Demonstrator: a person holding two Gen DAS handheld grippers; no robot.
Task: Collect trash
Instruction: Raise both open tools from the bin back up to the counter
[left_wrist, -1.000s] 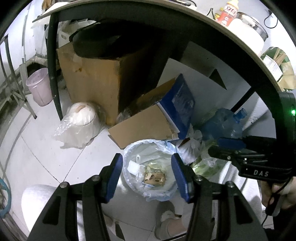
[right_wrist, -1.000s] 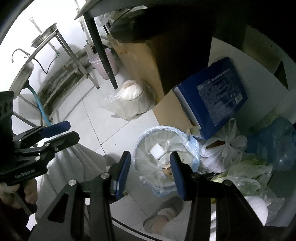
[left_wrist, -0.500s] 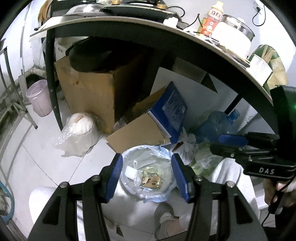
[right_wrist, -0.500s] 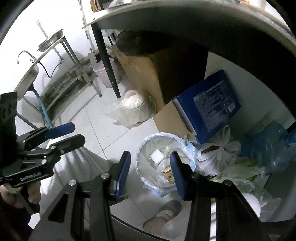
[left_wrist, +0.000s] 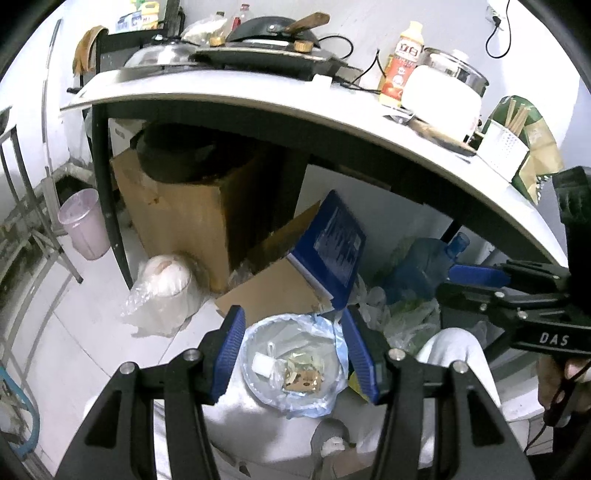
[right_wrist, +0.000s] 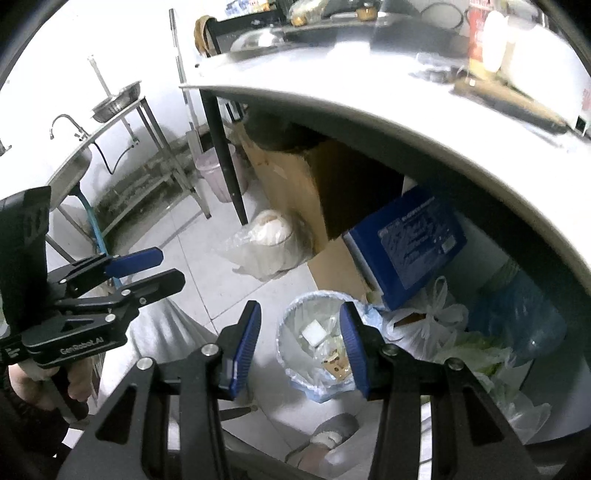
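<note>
Under the grey tabletop (left_wrist: 258, 99), both empty, parted grippers, left gripper (left_wrist: 293, 349) and right gripper (right_wrist: 301, 345), hover above the blue-lined round plastic bin (left_wrist: 295, 365), whose loose liner could snag

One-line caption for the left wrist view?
Open left gripper above a lined trash bin beside boxes under a kitchen counter.

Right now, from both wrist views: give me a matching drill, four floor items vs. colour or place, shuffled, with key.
Items:
1. trash bin
2. bucket
3. flat box
4. water jug

Descriptions:
A. dark blue, printed label, leaning on cardboard
B. pale pink, beside the black table leg
C. translucent blue, lying under the counter by the bags
D. lined with a light blue bag, scraps inside

Pairs: 1-D, 2-B, 3-A, 4-C
</note>
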